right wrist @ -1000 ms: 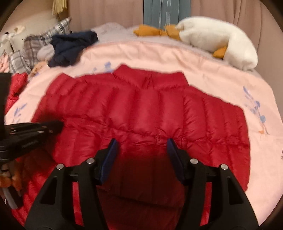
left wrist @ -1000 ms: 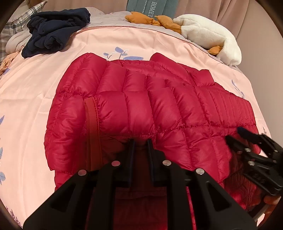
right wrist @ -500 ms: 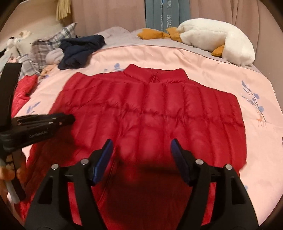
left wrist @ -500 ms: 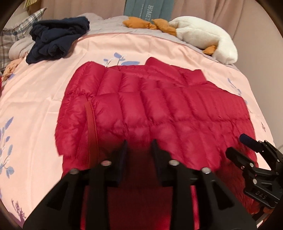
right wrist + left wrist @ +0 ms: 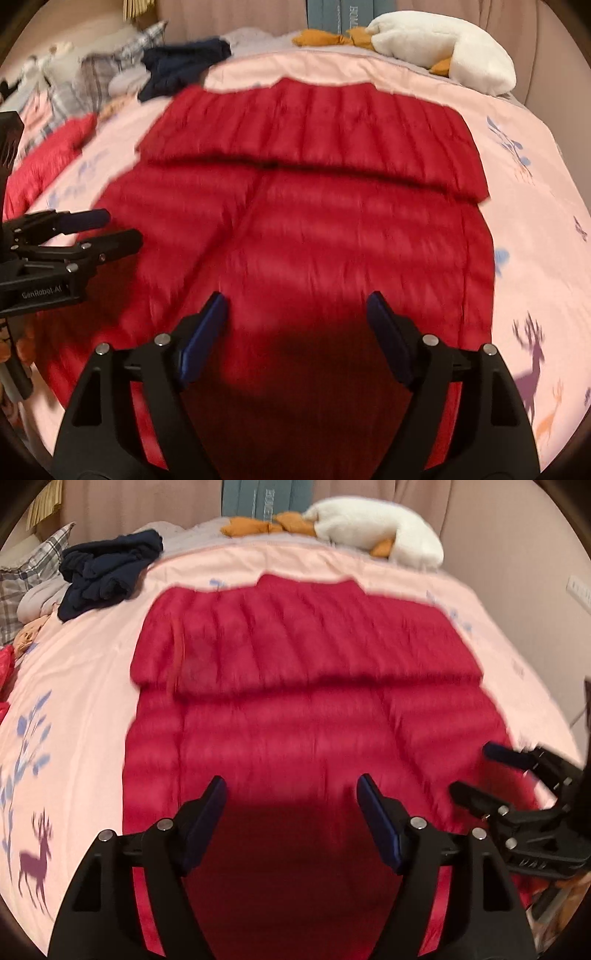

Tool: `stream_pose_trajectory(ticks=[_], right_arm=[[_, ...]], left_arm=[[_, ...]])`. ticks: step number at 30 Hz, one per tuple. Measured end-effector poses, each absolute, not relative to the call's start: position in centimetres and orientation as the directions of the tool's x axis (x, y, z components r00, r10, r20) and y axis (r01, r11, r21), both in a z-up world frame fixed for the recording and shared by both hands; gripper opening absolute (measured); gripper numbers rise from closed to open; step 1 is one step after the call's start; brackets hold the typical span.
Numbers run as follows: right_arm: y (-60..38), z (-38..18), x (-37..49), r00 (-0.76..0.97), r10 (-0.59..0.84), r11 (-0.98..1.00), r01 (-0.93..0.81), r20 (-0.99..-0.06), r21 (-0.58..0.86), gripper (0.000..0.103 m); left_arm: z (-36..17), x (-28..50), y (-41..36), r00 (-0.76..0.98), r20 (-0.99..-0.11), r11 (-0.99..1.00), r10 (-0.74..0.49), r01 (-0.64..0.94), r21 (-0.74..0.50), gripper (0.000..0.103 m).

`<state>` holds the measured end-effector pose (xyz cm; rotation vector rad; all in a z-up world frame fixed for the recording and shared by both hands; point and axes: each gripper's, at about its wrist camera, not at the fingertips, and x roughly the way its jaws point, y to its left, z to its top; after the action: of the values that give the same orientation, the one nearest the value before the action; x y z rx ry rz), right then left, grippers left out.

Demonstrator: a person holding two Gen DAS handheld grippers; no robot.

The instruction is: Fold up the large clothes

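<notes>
A red quilted down jacket (image 5: 306, 701) lies flat on the pink bedspread (image 5: 81, 716), collar toward the far side. A folded layer covers its far half, ending in a straight edge across the middle (image 5: 310, 162). My left gripper (image 5: 290, 786) is open and empty above the jacket's near hem. My right gripper (image 5: 295, 302) is open and empty above the same hem, further right. The right gripper shows in the left wrist view (image 5: 476, 771), and the left gripper shows in the right wrist view (image 5: 110, 229). Both views are motion-blurred.
A dark navy garment (image 5: 107, 572) lies at the far left of the bed beside plaid pillows (image 5: 29, 576). A white plush goose (image 5: 380, 531) lies at the far right. Another red garment (image 5: 44, 155) lies at the left edge. Pink bedspread borders the jacket on both sides.
My left gripper has opened and let go of the jacket. Both grippers have pulled back toward the near hem, and the folded layer now lies on the jacket's far half.
</notes>
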<state>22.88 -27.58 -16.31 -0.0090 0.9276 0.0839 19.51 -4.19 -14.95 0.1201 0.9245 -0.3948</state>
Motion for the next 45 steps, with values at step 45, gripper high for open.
stream_pose_trajectory(ticks=[45], right_arm=[[-28.8, -17.5, 6.5, 0.73, 0.037, 0.999, -0.024, -0.683, 0.029, 0.079]], left_arm=[[-17.5, 5.4, 1.7, 0.631, -0.767, 0.969, -0.118, 0.241, 0.049, 0.074]])
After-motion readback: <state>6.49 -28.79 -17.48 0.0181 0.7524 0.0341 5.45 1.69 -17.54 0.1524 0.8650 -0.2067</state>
